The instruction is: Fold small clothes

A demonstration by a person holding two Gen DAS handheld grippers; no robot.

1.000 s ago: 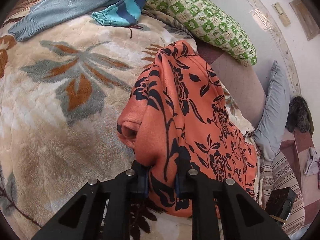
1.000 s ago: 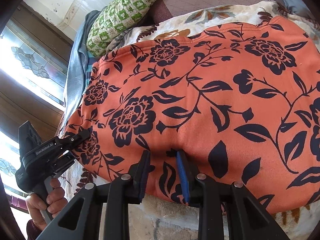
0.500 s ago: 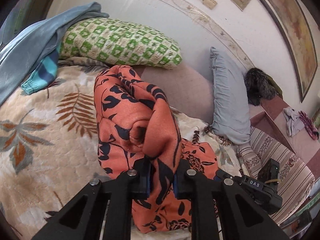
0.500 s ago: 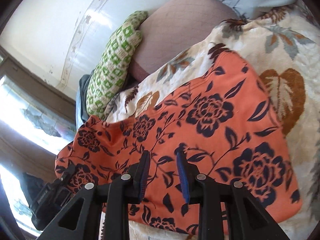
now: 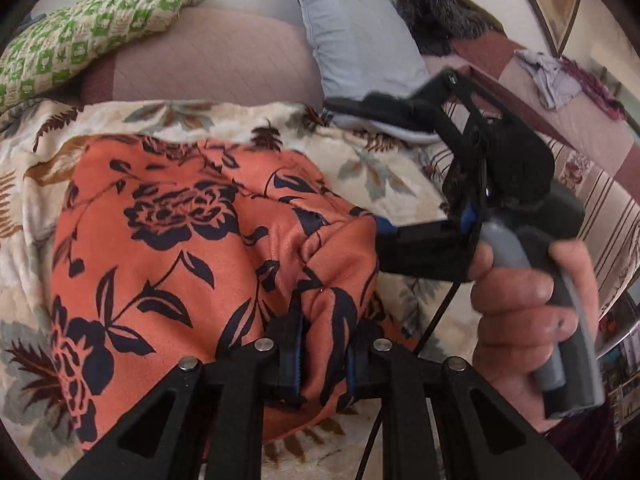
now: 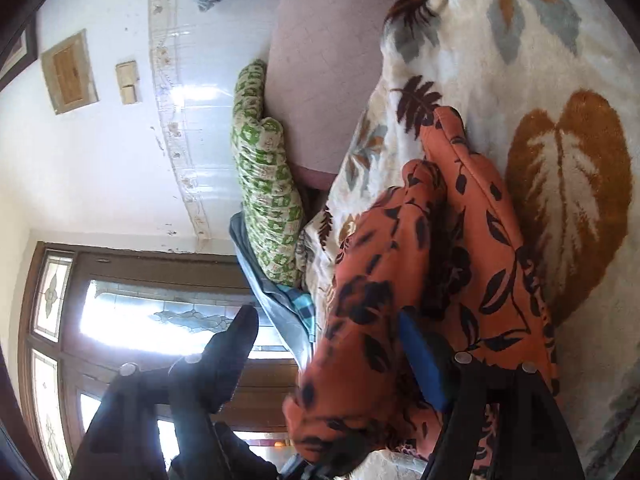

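Orange garment with black floral print (image 5: pixel 168 240) lies bunched on cream leaf-patterned plush blanket (image 5: pixel 380 168), near its pillow-side edge. Left gripper (image 5: pixel 320 344) pinches a fold of it. Right gripper (image 6: pixel 332 344) spread wide, 1 blue-padded finger (image 6: pixel 420 356) against the cloth.

Bright daylight throughout, pouring in through the window (image 6: pixel 132 316), blown out to white glare there. Sheen on the wall (image 6: pixel 192 92) beside it. Soft shadow under the orange garment (image 5: pixel 192 248). Strong fisheye bending and black corners in both views. Motion blur on the right gripper (image 5: pixel 404 172), and on its own dark finger (image 6: pixel 224 360) in the right view.
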